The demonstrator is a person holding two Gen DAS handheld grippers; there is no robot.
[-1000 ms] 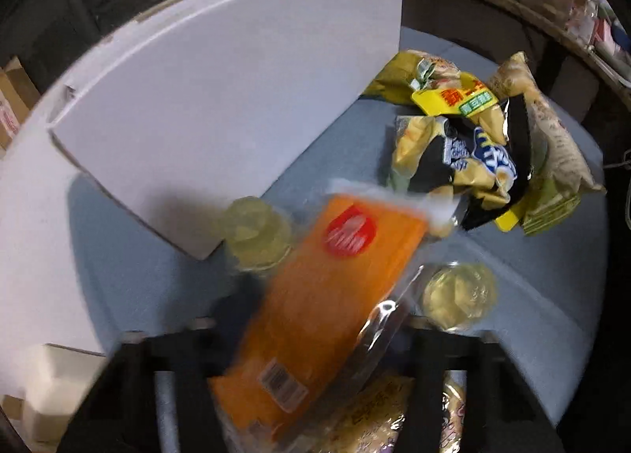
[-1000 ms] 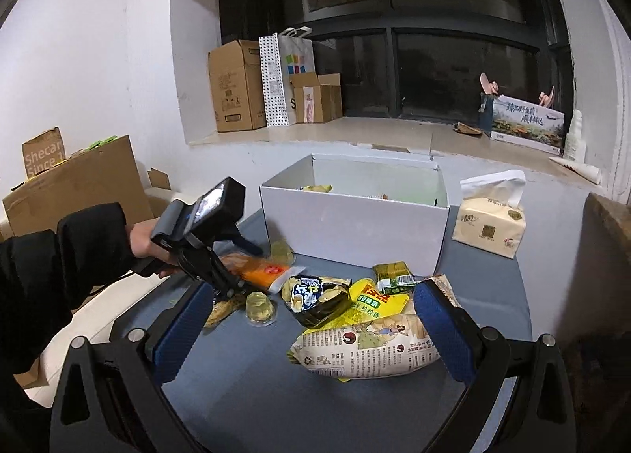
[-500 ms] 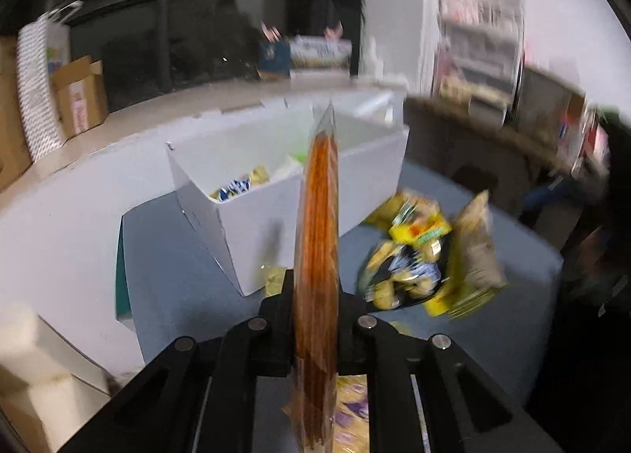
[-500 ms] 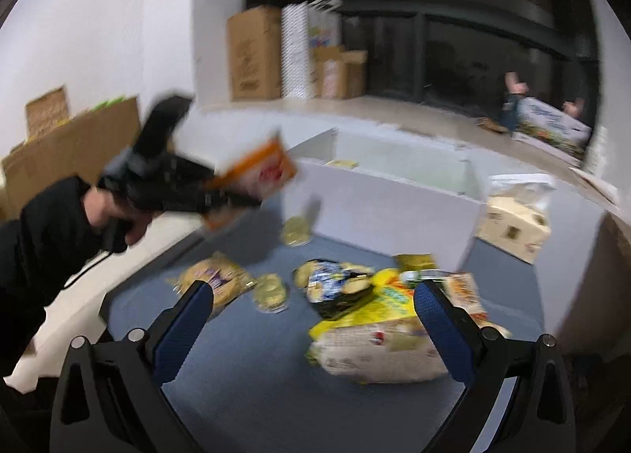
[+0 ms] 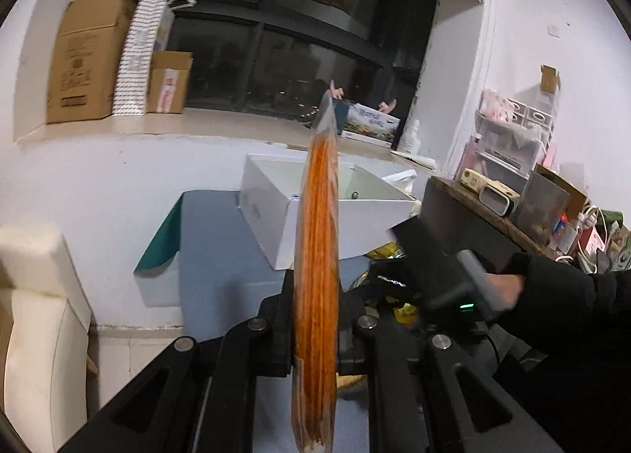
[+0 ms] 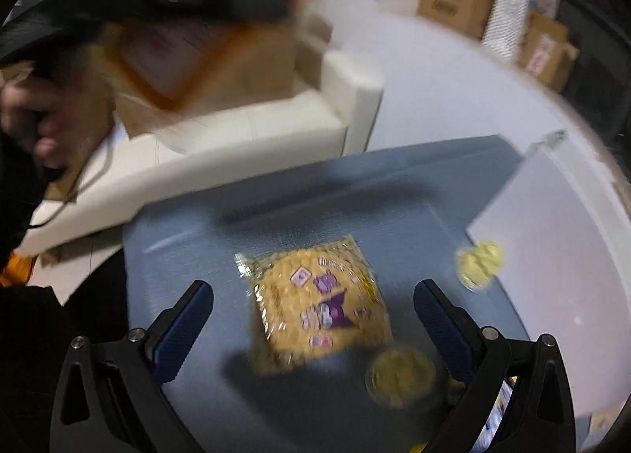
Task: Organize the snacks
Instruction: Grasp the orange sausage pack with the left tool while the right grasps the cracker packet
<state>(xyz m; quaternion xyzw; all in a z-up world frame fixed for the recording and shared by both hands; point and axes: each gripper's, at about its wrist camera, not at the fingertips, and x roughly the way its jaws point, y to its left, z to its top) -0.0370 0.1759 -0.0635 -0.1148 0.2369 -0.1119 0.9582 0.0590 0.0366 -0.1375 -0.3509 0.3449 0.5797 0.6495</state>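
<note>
My left gripper (image 5: pixel 317 328) is shut on an orange snack packet (image 5: pixel 317 240), held edge-on and raised above the table, in line with the open white box (image 5: pixel 276 232). In the right wrist view the packet (image 6: pixel 185 54) shows blurred at upper left. My right gripper (image 6: pixel 313 309) is open and empty, hovering over a yellow snack bag with purple print (image 6: pixel 319 307) on the blue table (image 6: pixel 315 192). Two small yellow jelly cups (image 6: pixel 400 376) (image 6: pixel 479 263) lie near it, one by the white box wall (image 6: pixel 552 248).
A cream sofa (image 6: pixel 256 125) stands left of the table. Cardboard boxes (image 5: pixel 86 62) sit on the window ledge. A dark shelf with clutter (image 5: pixel 524 200) stands at the right. More snack bags (image 5: pixel 384 255) lie by the box.
My left gripper has lifted further with the orange packet and swung left. My right gripper has tilted down and moved over the yellow bag with purple print.
</note>
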